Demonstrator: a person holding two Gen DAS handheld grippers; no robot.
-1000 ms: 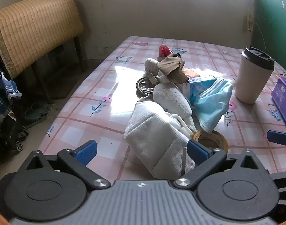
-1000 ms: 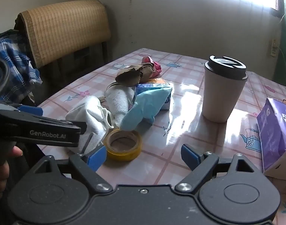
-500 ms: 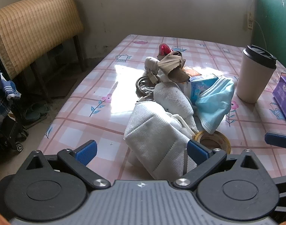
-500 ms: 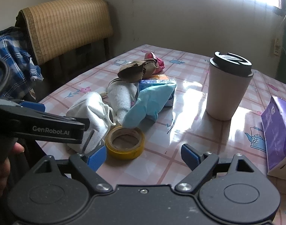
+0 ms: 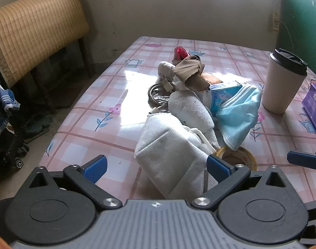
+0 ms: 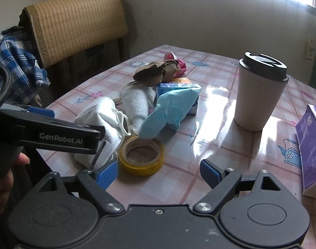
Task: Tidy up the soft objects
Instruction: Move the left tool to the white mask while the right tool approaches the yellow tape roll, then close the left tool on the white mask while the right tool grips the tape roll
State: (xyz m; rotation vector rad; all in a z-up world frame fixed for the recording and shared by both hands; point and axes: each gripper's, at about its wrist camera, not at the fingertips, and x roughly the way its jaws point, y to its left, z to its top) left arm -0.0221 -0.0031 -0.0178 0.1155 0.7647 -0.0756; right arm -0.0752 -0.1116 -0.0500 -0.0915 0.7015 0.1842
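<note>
Pink checked table by bare wall. Left gripper spread wide, white mask between fingers. Right gripper spread, tape roll just ahead.

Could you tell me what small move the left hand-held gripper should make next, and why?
Probably ease the left hand-held gripper forward and close on the folded white fabric mask. Its blue fingers are open, the mask lies nearest between them at the table's near edge, and the right hand-held gripper faces the yellow tape roll, which isn't soft.
</note>
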